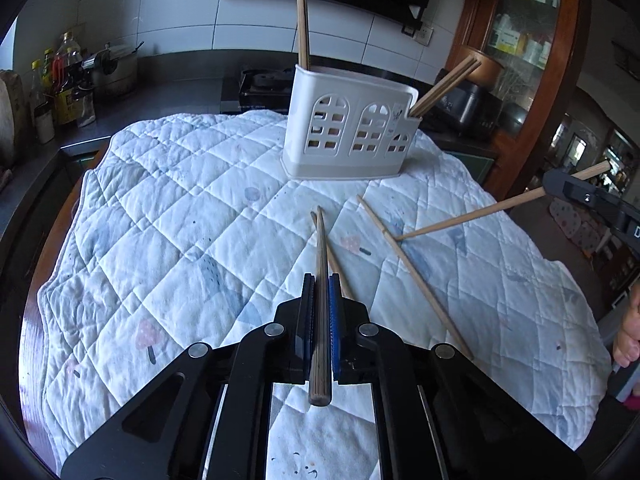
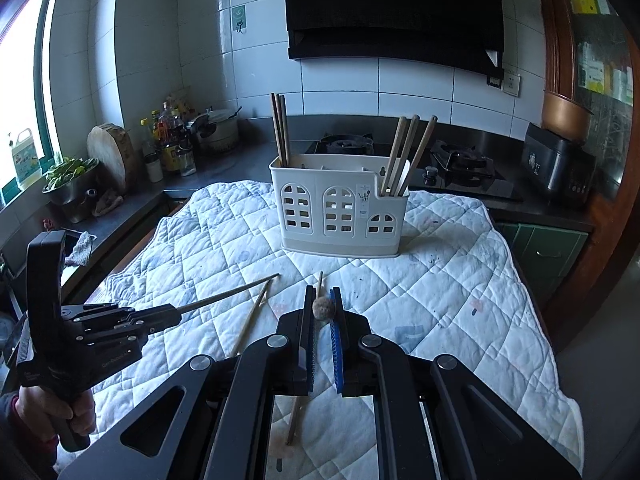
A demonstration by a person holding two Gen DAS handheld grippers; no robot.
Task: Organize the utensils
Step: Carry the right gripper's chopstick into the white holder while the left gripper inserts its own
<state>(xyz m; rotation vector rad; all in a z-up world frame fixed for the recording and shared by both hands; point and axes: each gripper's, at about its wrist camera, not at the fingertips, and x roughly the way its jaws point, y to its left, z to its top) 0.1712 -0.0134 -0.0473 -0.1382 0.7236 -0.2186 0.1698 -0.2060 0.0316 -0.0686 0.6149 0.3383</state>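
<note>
A white utensil holder (image 1: 348,132) (image 2: 340,208) with arched cut-outs stands on the quilt, with chopsticks upright in its left and right end compartments. My left gripper (image 1: 320,280) (image 2: 176,314) is shut on a wooden chopstick (image 1: 319,320) (image 2: 232,294) that runs forward along its fingers, lifted off the quilt. My right gripper (image 2: 323,292) (image 1: 556,184) is shut on another chopstick (image 1: 472,214) (image 2: 323,308), seen end-on in the right wrist view; its thin tip reaches down to the quilt. Two loose chopsticks (image 1: 416,276) (image 1: 338,272) lie on the quilt.
A blue-and-white quilt (image 1: 180,220) (image 2: 440,280) covers the table. Behind it runs a dark counter with a gas hob (image 2: 460,160), bottles (image 1: 60,80), a pot (image 2: 216,128) and a round chopping block (image 2: 110,156). A wooden cabinet (image 1: 520,40) stands at the right.
</note>
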